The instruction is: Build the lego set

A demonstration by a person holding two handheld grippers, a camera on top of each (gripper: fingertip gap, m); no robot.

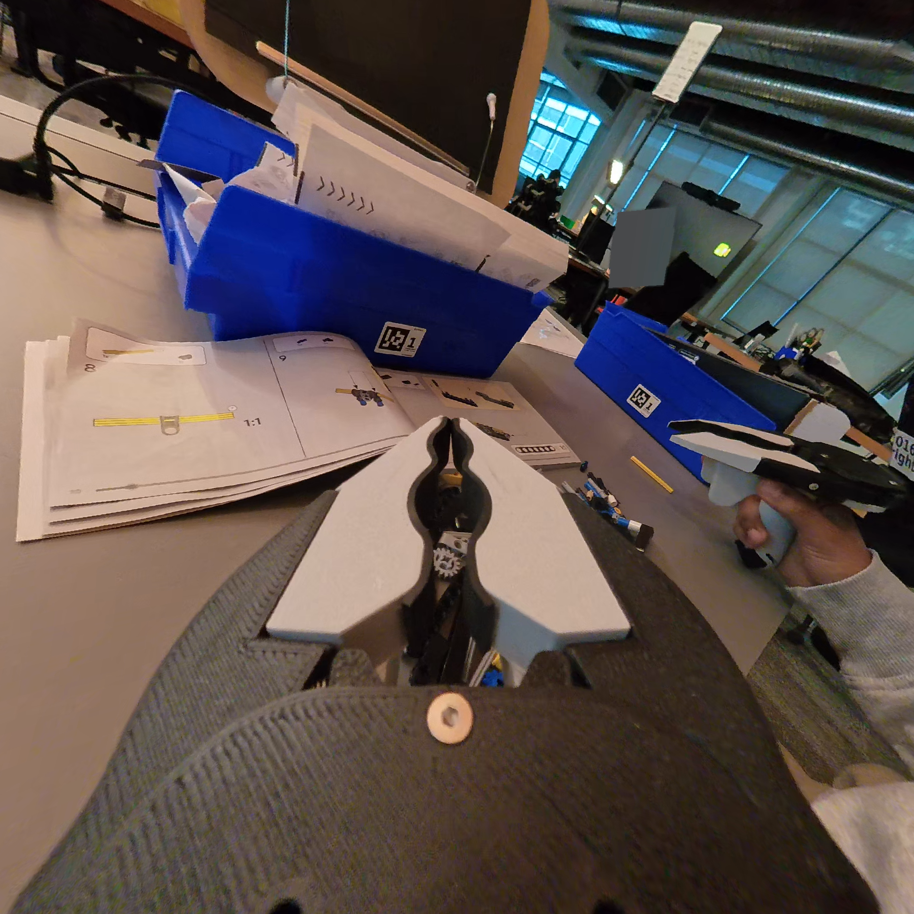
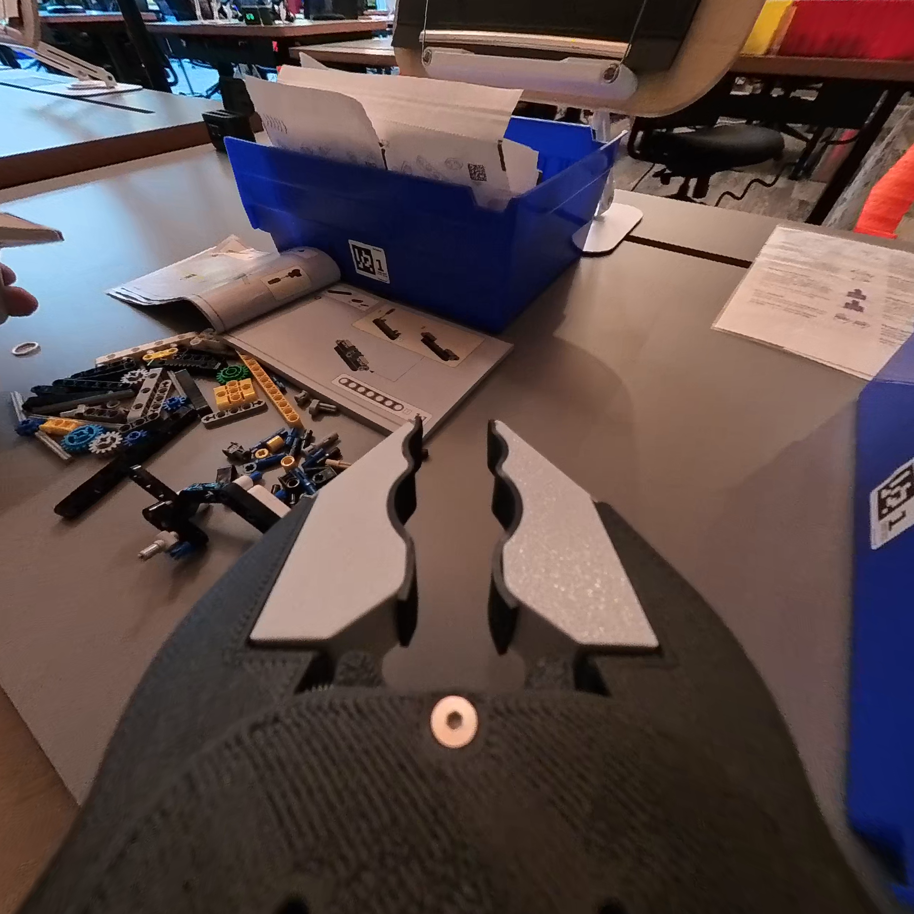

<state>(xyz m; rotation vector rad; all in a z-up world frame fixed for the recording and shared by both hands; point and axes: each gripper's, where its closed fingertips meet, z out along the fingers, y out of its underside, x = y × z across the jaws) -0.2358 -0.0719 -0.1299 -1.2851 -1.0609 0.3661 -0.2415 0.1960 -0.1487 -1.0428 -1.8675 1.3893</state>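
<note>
Loose Lego Technic parts [image 2: 163, 395] lie in a pile on the grey table: beams, gears, yellow and black pieces. Small pins [image 2: 287, 460] and a black partial assembly [image 2: 168, 509] lie nearer. The instruction booklet [image 2: 346, 356] lies open behind them; it also shows in the left wrist view [image 1: 198, 420]. My left gripper [image 1: 450, 423] is shut, tips touching, above the pile; parts show through the gap below it. My right gripper [image 2: 455, 430] is open and empty, over bare table right of the parts. It shows in the left wrist view [image 1: 675, 430], held by a hand.
A blue bin [image 2: 445, 237] stuffed with paper bags stands behind the booklet. A second blue bin [image 2: 885, 593] stands close on the right. A printed sheet [image 2: 831, 297] lies at the far right. A yellow axle [image 1: 651, 475] lies near the second bin. A white ring [image 2: 25, 348] lies far left.
</note>
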